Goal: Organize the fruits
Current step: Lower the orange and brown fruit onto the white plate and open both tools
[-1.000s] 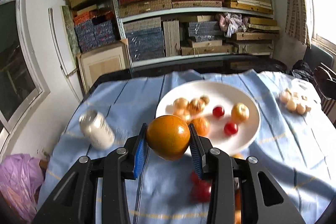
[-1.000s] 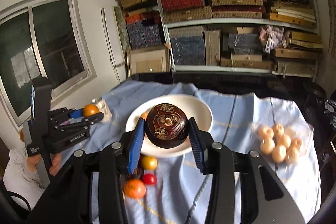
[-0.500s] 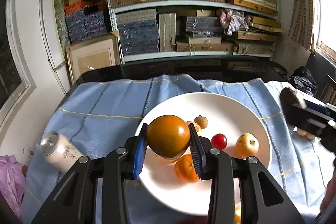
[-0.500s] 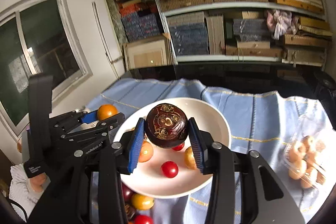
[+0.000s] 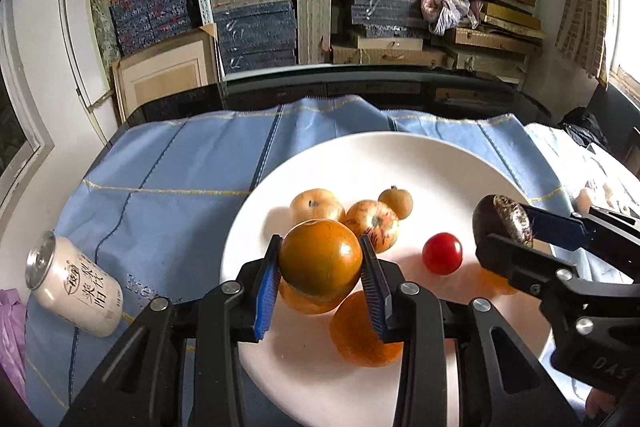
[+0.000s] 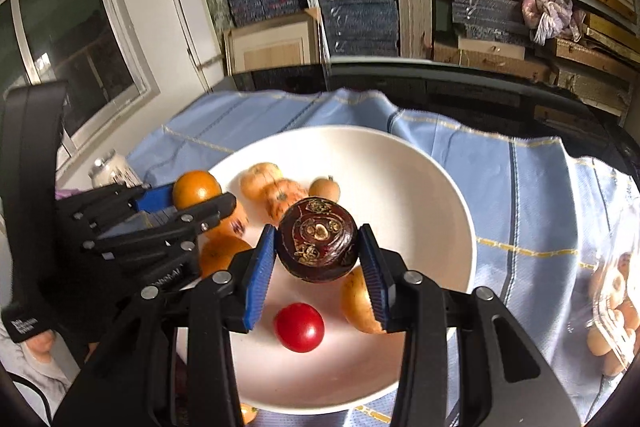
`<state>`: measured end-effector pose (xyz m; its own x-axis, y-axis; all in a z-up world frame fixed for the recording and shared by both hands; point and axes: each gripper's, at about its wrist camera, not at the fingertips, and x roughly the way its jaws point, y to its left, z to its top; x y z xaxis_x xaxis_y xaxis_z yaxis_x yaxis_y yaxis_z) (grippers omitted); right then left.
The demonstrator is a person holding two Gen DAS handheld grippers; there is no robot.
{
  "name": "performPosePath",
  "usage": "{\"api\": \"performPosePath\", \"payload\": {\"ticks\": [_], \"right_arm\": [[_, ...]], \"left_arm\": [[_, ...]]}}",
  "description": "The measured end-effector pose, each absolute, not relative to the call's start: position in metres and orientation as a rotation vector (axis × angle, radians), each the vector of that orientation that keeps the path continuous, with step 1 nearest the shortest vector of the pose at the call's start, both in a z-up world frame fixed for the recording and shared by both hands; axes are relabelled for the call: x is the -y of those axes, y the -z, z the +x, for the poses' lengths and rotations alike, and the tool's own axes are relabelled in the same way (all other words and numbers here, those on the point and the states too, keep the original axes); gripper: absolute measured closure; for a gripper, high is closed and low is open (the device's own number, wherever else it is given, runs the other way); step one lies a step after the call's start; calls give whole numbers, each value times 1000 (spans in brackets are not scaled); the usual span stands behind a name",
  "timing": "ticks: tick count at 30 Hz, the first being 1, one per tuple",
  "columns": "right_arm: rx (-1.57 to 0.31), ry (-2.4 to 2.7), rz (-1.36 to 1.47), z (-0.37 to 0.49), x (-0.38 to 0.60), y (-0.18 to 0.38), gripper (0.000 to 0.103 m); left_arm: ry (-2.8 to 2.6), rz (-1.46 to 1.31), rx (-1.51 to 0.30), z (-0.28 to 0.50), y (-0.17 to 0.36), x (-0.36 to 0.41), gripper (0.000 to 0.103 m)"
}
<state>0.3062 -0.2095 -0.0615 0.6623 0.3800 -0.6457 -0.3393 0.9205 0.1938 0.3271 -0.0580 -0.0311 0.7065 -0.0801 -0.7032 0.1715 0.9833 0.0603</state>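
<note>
Here, left gripper (image 5: 321, 267) pinching glossy round orange fruit (image 5: 320, 258), right gripper (image 6: 317, 253) clamping dark knobbly fruit (image 6: 317, 245), smooth white plate (image 5: 420, 163)

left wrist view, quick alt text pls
The left gripper holds an orange-brown fruit above a white plate of small fruits, while the right gripper brings a dark purple fruit in beside it.

The plate's (image 5: 460, 163) far half lies bare and open, while fruit (image 5: 372, 223) crowds its near left, a tomato (image 5: 443, 253) sits mid-plate, and a can (image 5: 74, 291) stands left on the tabletop (image 5: 168, 195).
</note>
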Motion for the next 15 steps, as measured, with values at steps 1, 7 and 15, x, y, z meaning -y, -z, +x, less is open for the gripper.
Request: {"api": "performPosePath", "payload": {"ticks": [1, 7, 15], "right_arm": [[-750, -405, 53, 308, 209, 65, 62], [-750, -393, 12, 310, 206, 74, 62], [-739, -396, -11, 309, 204, 75, 57]], "left_arm": [[141, 127, -779, 328, 33, 58, 65], [134, 148, -780, 330, 40, 59, 65], [141, 159, -765, 328, 41, 63, 51]]}}
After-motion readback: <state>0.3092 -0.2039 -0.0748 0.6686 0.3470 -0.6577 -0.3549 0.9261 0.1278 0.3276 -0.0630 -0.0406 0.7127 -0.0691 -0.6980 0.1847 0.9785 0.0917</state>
